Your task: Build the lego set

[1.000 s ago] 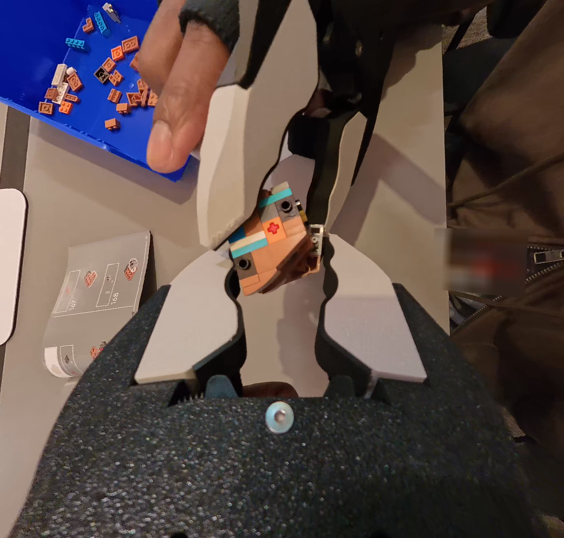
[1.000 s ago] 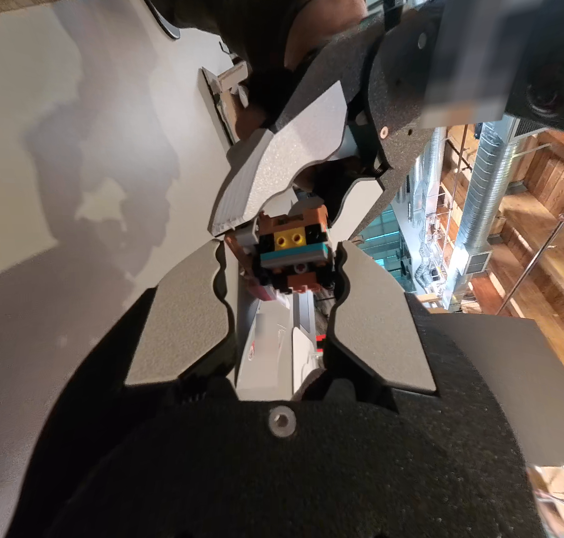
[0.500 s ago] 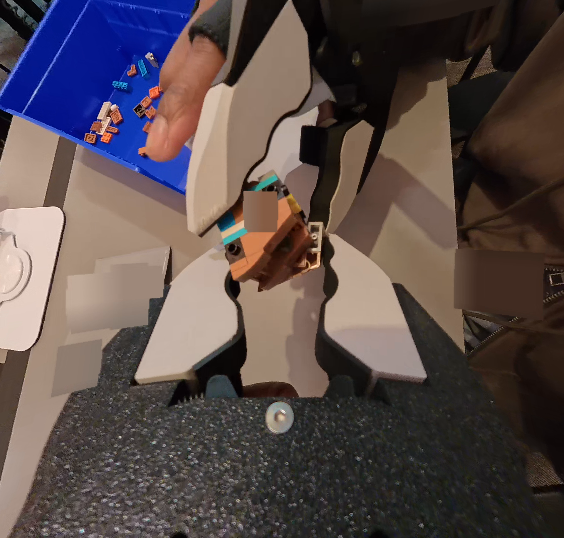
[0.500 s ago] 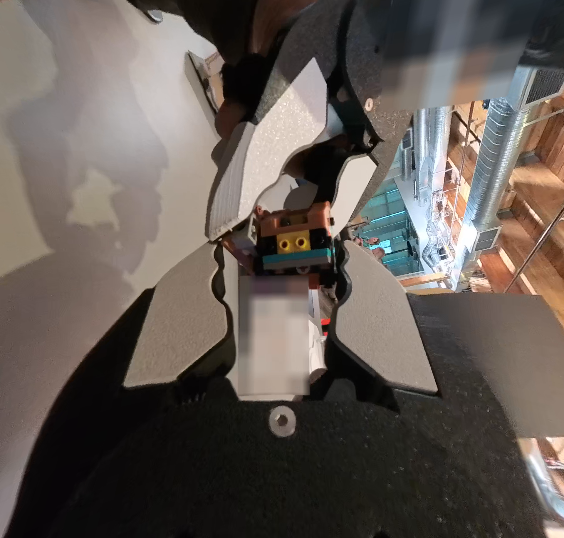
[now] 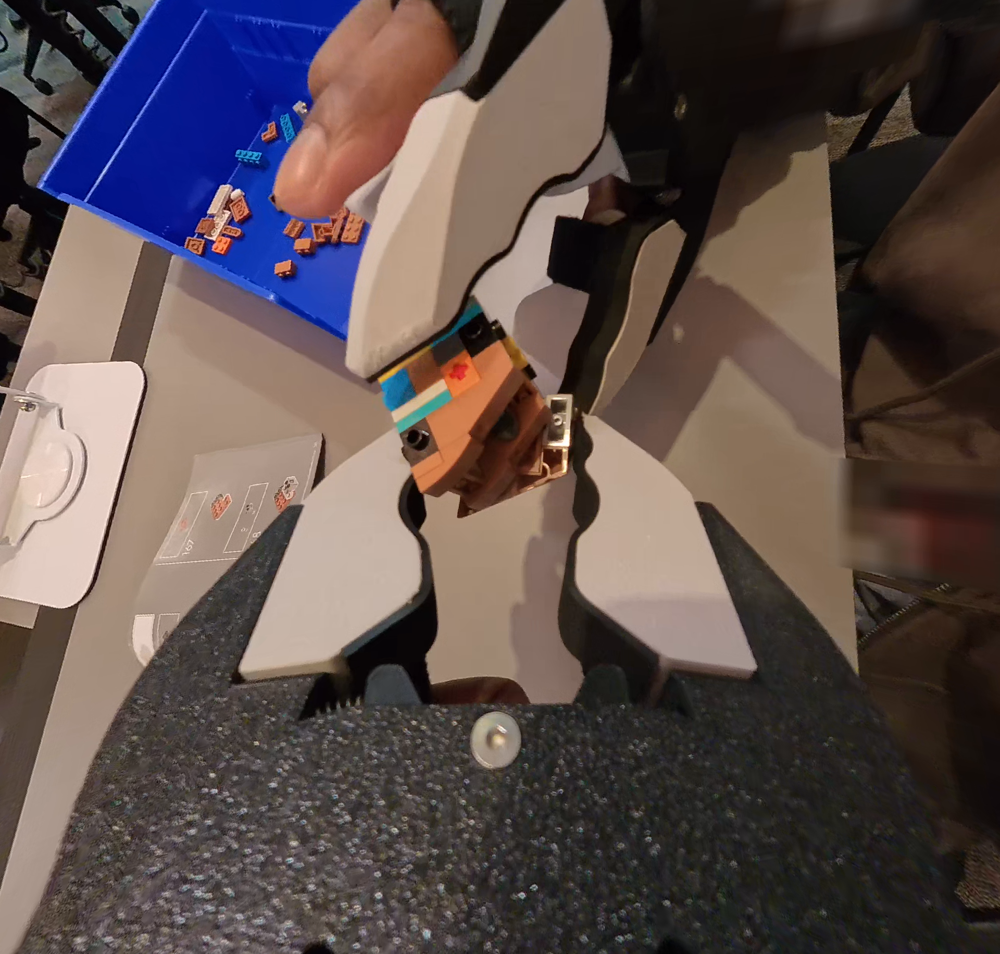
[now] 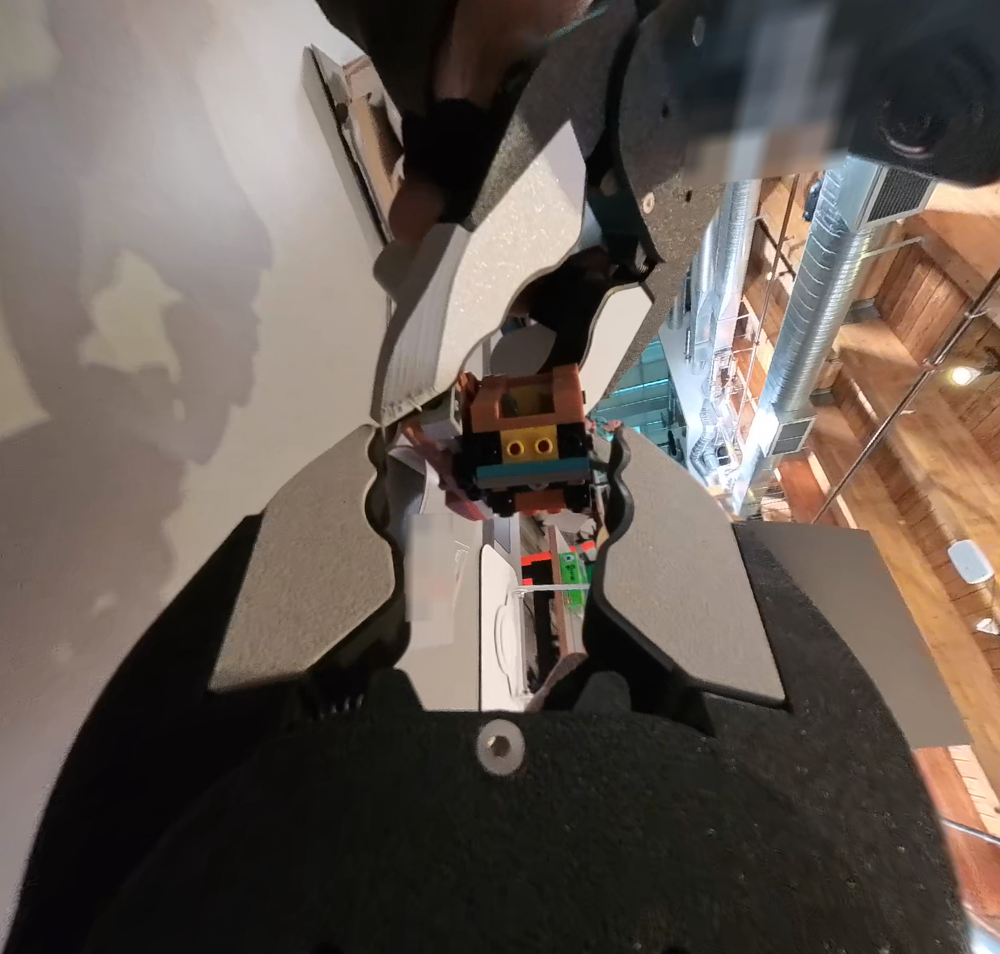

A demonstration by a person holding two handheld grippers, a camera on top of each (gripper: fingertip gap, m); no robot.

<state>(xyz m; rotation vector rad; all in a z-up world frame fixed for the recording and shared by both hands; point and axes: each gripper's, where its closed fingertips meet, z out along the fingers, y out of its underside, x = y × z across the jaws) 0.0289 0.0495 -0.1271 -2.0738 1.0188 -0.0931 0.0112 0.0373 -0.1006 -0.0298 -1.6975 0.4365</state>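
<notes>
The left gripper [image 5: 489, 454] is clamped on the half-built lego model [image 5: 471, 414], its fingertips on either side of the brown body. The right gripper [image 6: 495, 441] meets it from straight opposite and also grips the model, though how firmly its far finger bears is hard to tell. So the model hangs in the air between both tools, above the grey table [image 5: 227, 365], tilted, with its striped end up and left. Loose bricks [image 5: 319, 229] lie in the blue bin [image 5: 162, 94], far left, nearer the left gripper.
</notes>
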